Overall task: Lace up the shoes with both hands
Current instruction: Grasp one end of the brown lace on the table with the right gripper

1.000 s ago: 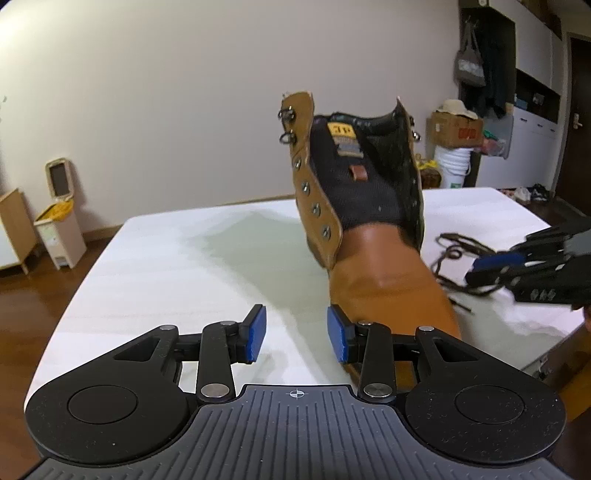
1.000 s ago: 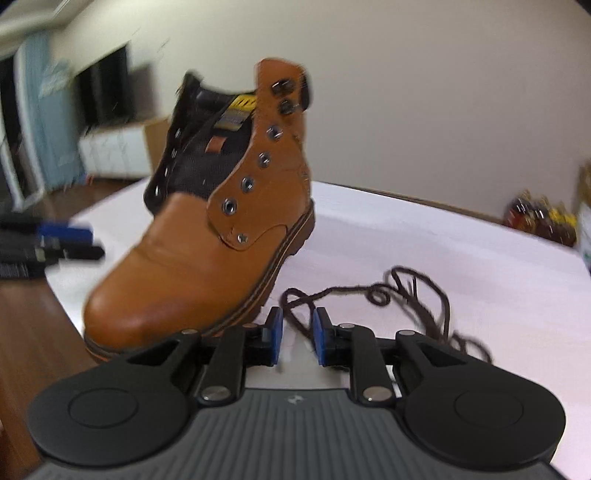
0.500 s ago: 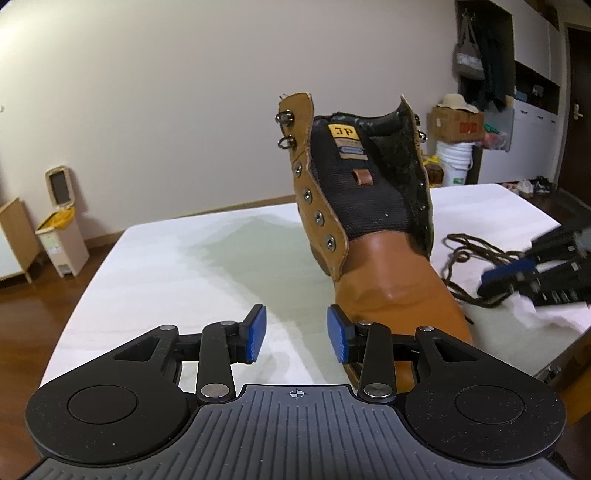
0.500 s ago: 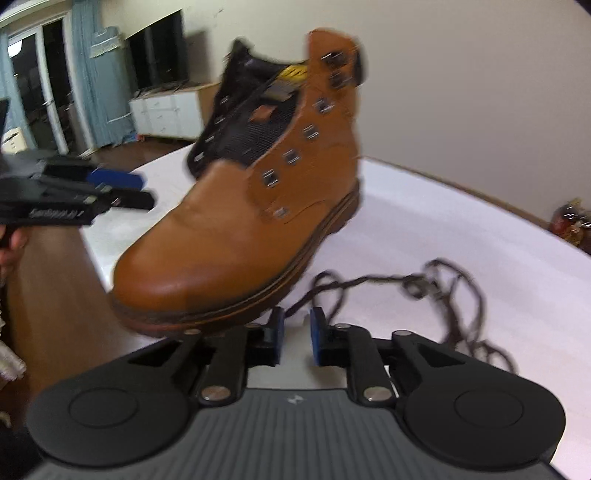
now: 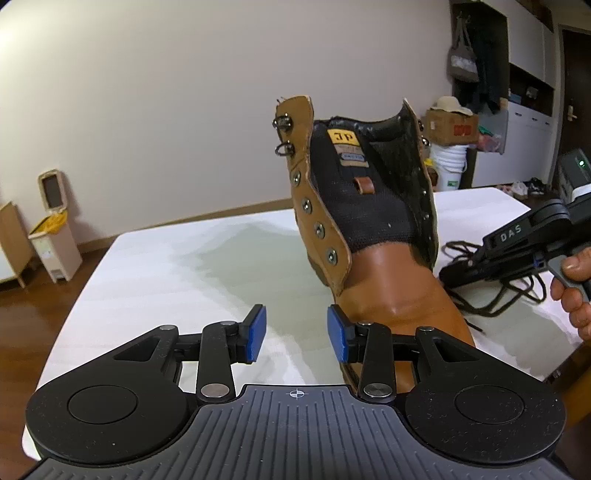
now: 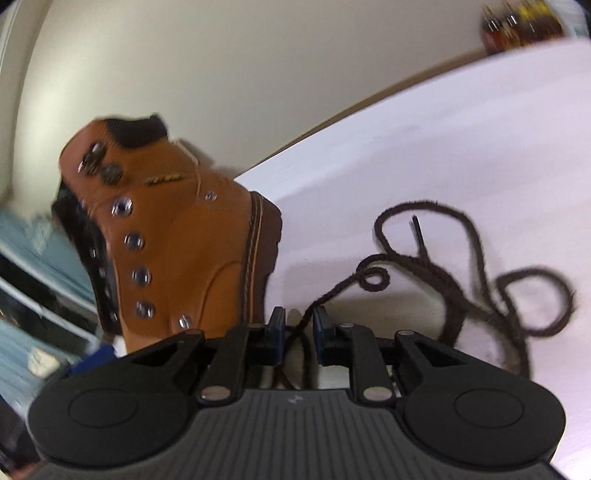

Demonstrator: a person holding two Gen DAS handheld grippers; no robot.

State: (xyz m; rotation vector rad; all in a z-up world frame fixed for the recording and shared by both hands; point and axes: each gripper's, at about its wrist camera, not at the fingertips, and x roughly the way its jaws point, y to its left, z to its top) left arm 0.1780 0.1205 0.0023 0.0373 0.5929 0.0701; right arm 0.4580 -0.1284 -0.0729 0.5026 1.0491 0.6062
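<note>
A tan leather boot [image 5: 369,221] stands unlaced on the white table [image 5: 184,266], its black tongue showing. My left gripper [image 5: 295,334] is open and empty, with its right pad beside the boot's toe. A dark brown lace [image 6: 461,288] lies in loose loops on the table to the right of the boot [image 6: 184,240]. My right gripper [image 6: 298,332] is low over the lace and its jaws are closing. One strand runs up between the blue pads, which stand slightly apart from it. A hand [image 5: 576,288] holds that gripper at the right edge of the left wrist view.
The table's near edge runs just below the boot's toe. Beyond the table are a small bin [image 5: 55,229] on the wooden floor, a cardboard box [image 5: 450,125] and a white bucket [image 5: 448,162]. Bottles [image 6: 524,18] stand by the far wall.
The right gripper has rolled and dropped toward the lace beside the boot, and a strand now lies between its pads. The left gripper has stayed where it was.
</note>
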